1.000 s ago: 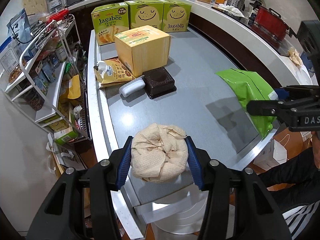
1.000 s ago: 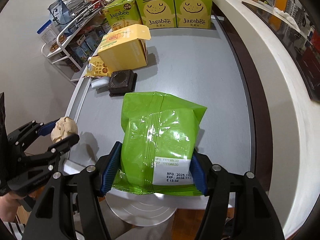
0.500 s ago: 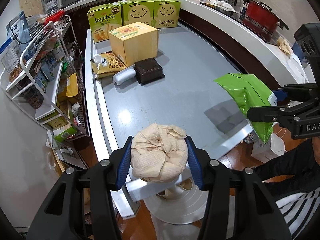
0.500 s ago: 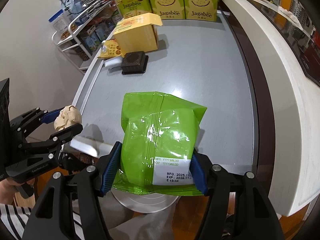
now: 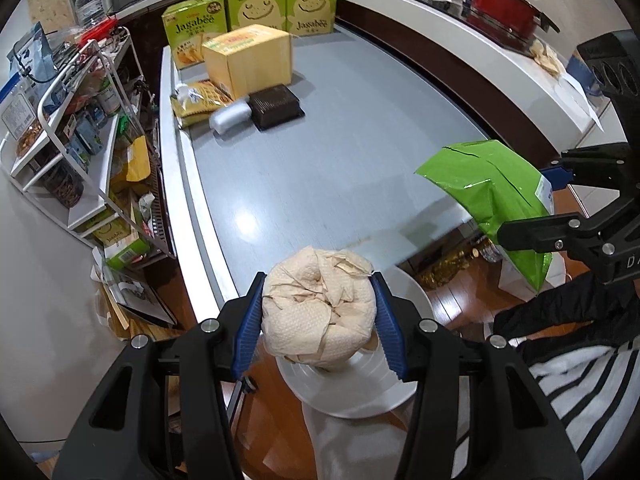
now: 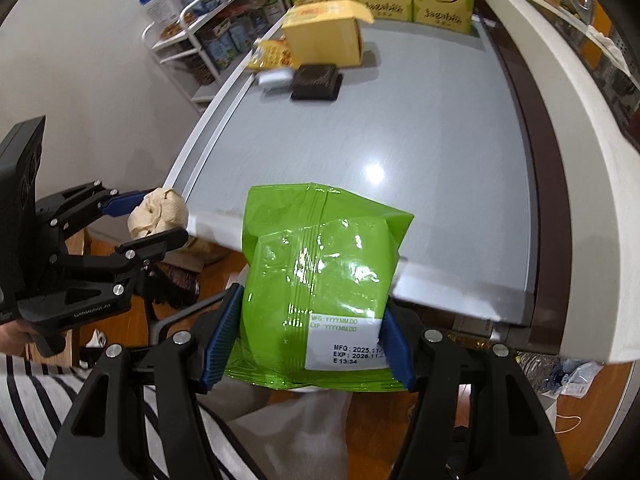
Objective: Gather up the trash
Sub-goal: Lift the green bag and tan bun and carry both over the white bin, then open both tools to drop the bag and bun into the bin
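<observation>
My left gripper [image 5: 319, 322] is shut on a crumpled beige paper towel [image 5: 318, 320], held past the near end of the grey counter [image 5: 320, 152] above a round white disc [image 5: 360, 384]. My right gripper [image 6: 306, 338] is shut on a shiny green snack bag [image 6: 320, 280] with a white date label, also off the counter's near edge. In the left wrist view the green snack bag [image 5: 492, 196] hangs at the right in the right gripper [image 5: 560, 204]. The right wrist view shows the left gripper [image 6: 148, 218] and paper towel [image 6: 158, 214] at the left.
Far along the counter sit a yellow box [image 5: 248, 60], three green Jagabee boxes [image 5: 248, 8], a yellow snack bag [image 5: 198, 100], a white wrapper [image 5: 230, 118] and a black tray [image 5: 276, 106]. A wire rack [image 5: 72, 120] stands left. A striped sleeve [image 5: 580, 392] is at lower right.
Both grippers have drawn back from over the counter to beyond its near edge, each keeping hold of its item. The white disc and wooden floor now show beneath them.
</observation>
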### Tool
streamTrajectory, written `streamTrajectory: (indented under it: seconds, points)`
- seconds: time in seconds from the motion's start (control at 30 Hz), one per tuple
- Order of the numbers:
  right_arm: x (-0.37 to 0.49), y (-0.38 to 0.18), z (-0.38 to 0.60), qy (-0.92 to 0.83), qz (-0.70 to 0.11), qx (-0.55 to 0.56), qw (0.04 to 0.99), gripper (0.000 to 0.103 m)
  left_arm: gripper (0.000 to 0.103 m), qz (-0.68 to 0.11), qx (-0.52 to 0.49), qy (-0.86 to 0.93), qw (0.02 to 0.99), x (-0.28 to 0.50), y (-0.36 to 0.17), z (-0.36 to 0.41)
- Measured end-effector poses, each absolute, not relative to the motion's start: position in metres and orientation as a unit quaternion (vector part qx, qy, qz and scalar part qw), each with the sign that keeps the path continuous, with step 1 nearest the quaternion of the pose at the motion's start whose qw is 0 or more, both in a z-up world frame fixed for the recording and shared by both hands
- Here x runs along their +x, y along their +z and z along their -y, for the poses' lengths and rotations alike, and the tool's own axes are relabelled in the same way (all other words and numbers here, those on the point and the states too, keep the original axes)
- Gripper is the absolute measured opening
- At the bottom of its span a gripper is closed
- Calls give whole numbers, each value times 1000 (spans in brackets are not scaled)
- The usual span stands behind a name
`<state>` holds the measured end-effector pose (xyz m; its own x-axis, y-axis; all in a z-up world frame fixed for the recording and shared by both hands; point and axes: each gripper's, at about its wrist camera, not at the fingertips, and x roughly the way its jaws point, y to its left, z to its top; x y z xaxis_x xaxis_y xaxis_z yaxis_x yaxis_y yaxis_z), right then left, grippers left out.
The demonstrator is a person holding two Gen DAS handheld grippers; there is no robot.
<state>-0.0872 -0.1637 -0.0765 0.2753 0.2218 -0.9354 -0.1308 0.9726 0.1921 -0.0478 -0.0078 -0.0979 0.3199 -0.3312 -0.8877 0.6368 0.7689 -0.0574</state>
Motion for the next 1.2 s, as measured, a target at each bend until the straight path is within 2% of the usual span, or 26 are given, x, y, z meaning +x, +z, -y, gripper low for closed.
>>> streamTrajectory:
  seconds: [0.33, 0.77, 1.2]
  points:
    - [-115, -111, 153, 142, -636, 17, 758, 62, 52, -532, 177, -320, 764, -79, -125, 9]
    - [-121, -180, 144, 139, -689, -7, 711, 62, 52, -583, 205, -312, 722, -88, -187, 16]
    - [-113, -212, 126, 129, -702, -21, 700, 62, 52, -593, 225, -301, 712, -84, -210, 19]
